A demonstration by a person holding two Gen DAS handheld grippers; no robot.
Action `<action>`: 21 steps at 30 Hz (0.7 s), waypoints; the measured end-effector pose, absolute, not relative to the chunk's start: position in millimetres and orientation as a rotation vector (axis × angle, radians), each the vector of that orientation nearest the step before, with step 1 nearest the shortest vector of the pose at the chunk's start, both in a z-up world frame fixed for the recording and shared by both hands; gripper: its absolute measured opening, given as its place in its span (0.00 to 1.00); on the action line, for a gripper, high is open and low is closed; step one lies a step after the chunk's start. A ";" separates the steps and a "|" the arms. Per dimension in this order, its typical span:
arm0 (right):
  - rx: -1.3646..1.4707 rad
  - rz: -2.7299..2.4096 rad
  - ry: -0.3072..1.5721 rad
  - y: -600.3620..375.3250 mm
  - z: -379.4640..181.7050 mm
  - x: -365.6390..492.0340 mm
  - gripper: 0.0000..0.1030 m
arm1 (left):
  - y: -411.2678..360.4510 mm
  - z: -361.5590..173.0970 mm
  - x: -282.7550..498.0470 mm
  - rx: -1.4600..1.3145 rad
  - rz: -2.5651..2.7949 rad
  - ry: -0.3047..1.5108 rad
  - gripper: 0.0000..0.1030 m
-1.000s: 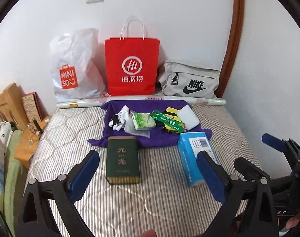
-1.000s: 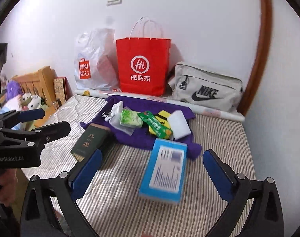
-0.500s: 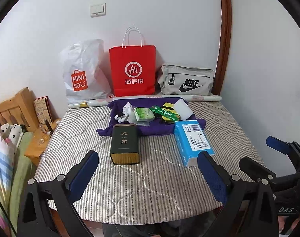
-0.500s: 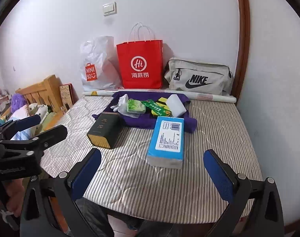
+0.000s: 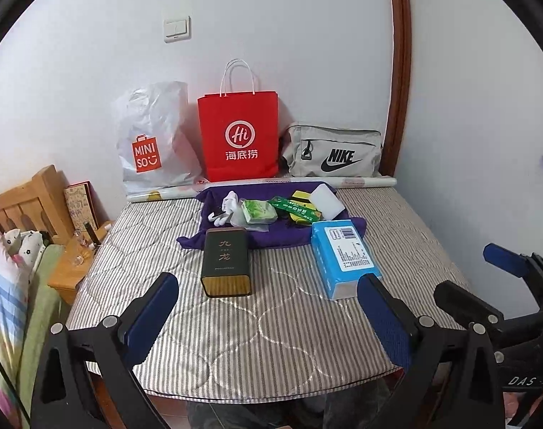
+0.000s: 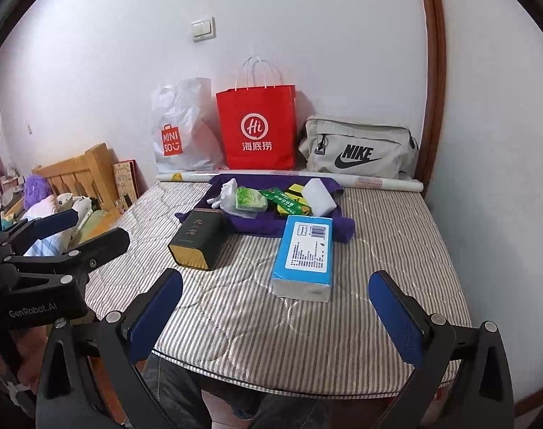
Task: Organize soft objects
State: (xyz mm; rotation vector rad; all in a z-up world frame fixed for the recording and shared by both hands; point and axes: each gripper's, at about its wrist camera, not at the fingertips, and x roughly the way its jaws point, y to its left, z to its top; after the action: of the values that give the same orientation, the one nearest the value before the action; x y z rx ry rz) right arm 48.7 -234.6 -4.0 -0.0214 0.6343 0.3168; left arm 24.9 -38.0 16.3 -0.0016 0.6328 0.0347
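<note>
Here, both held off the near edge of the striped mattress (image 5: pixel 271 321), touching nothing: left gripper (image 5: pixel 268 314) spread wide with nothing between its blue pads, right gripper (image 6: pixel 277 316) likewise gaping and empty. On the mattress toward the far edge, against the wall side, a purple cloth (image 5: pixel 282 236) spread flat, carrying a white glove (image 5: pixel 228 203), a green tissue pack (image 5: pixel 259 211), a green strip packet (image 5: pixel 294 209), a yellow item partly hidden beneath it, and a white sponge block (image 5: pixel 327 196). Just in front of the cloth, toward the middle, a dark green tin (image 5: pixel 226 261) lying flat, overlapping the cloth's near hem. Beside it to the right, well apart, a blue tissue box (image 5: pixel 345 257). Along the far edge, leaning on the wall: a white Miniso bag (image 5: pixel 153 143), a red paper bag (image 5: pixel 241 136), a grey Nike pouch (image 5: pixel 334 152).
</note>
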 end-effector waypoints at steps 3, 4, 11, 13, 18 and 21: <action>-0.025 0.315 0.631 -233.9 -3.4 46.3 0.99 | -36.5 16.1 23.5 -0.003 0.040 0.633 0.98; -0.024 0.315 0.631 -233.9 -3.1 45.9 0.99 | -36.0 16.1 22.9 -0.005 0.039 0.633 0.98; -0.021 0.317 0.627 -234.4 -1.5 43.1 0.99 | -37.7 14.5 20.5 0.010 0.042 0.635 0.98; -0.020 0.321 0.624 -235.1 -0.6 42.0 0.99 | -38.0 14.4 19.8 0.009 0.040 0.637 0.98; -0.018 0.318 0.624 -236.2 -0.2 40.6 0.99 | -37.0 14.7 19.5 0.006 0.036 0.636 0.98; -0.014 0.315 0.624 -238.2 -0.6 39.5 0.99 | -37.9 14.9 18.1 0.002 0.040 0.638 0.98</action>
State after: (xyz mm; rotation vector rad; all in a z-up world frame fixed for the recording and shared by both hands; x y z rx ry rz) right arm 39.5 -238.2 -0.6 -0.0144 0.6240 0.3149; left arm 18.1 -37.9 14.9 0.0024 0.6377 0.0401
